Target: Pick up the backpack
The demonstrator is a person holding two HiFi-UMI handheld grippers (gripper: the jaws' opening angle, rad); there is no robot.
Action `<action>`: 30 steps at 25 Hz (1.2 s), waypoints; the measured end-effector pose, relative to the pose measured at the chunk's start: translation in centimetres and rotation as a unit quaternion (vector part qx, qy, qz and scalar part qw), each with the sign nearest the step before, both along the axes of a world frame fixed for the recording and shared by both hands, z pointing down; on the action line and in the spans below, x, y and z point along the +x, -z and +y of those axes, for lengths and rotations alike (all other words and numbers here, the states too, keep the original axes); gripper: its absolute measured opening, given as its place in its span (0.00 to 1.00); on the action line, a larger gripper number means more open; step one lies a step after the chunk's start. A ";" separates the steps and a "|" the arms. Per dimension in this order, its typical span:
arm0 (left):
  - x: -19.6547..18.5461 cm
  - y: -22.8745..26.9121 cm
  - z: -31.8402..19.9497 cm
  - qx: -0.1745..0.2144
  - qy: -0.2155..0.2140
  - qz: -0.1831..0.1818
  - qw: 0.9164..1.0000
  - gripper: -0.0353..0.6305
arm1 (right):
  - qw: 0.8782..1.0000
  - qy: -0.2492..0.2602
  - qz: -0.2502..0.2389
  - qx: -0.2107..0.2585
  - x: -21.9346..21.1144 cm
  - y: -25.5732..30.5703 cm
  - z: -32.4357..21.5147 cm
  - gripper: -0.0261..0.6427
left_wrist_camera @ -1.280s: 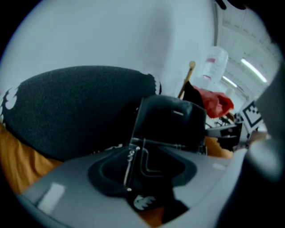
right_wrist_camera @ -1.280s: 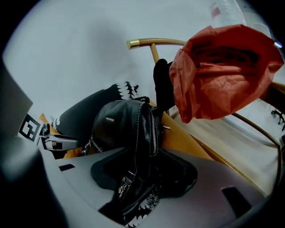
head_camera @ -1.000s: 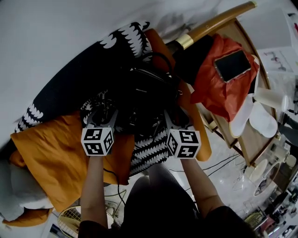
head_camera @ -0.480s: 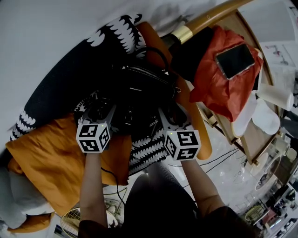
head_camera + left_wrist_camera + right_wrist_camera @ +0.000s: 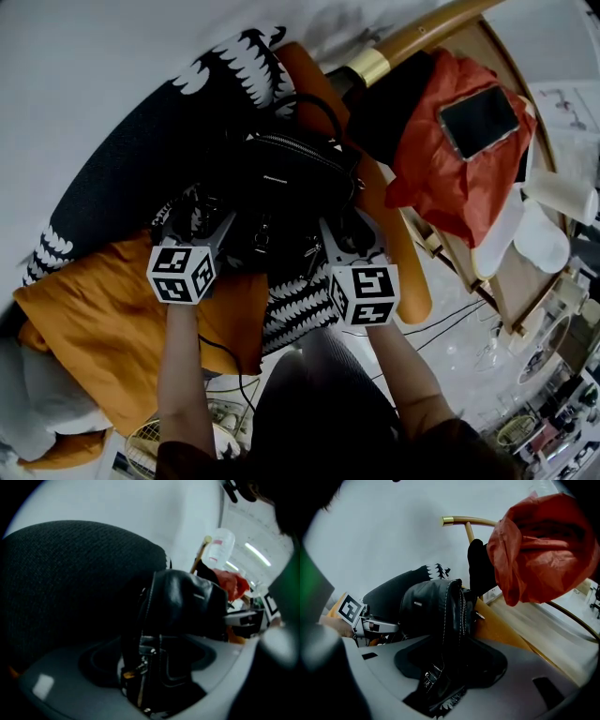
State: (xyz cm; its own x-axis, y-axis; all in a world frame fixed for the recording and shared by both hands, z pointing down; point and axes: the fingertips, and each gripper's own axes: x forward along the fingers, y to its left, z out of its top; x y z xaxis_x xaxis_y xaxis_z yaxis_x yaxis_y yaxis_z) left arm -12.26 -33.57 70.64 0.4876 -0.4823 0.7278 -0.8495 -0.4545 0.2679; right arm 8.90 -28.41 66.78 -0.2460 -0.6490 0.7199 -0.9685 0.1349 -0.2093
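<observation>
A black leather backpack (image 5: 281,183) with white stitching lies on an orange cushion (image 5: 103,319) against dark patterned fabric. My left gripper (image 5: 199,217) is at its left side. Its jaws have just been opening and stand wide, with a buckled strap part of the backpack (image 5: 183,602) in the gap of the left gripper (image 5: 150,667). My right gripper (image 5: 352,236) is at the backpack's right side. Its jaws have eased apart a little, and the stitched edge of the backpack (image 5: 431,606) runs down between the jaws of the right gripper (image 5: 450,667). No pad visibly presses.
A red bag (image 5: 450,169) with a phone (image 5: 478,117) on it lies to the right, under a wooden rail (image 5: 422,37). White cups (image 5: 553,197) and clutter stand at the far right. Black-and-white patterned fabric (image 5: 141,159) spreads left. Cables cross the floor below.
The left gripper has sunk a little at the backpack's left side and its jaws look wider. The right gripper and the backpack stay where they were.
</observation>
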 end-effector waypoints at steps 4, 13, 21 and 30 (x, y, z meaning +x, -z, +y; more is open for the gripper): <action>0.3 0.0 -0.3 -0.002 -0.037 0.003 0.999 0.62 | 1.000 0.003 0.003 0.005 0.1 0.0 0.0 0.32; 1.5 2.0 -1.0 0.006 -0.102 0.031 0.994 0.62 | 1.000 0.003 0.007 -0.003 0.0 -0.1 0.1 0.33; 3.0 2.3 -2.6 0.023 -0.109 0.032 0.993 0.62 | 1.000 0.001 0.012 -0.003 0.0 -0.1 0.0 0.33; 3.4 2.1 -4.2 0.025 -0.050 0.041 0.998 0.54 | 1.000 0.003 0.012 -0.006 -0.2 0.0 -0.1 0.33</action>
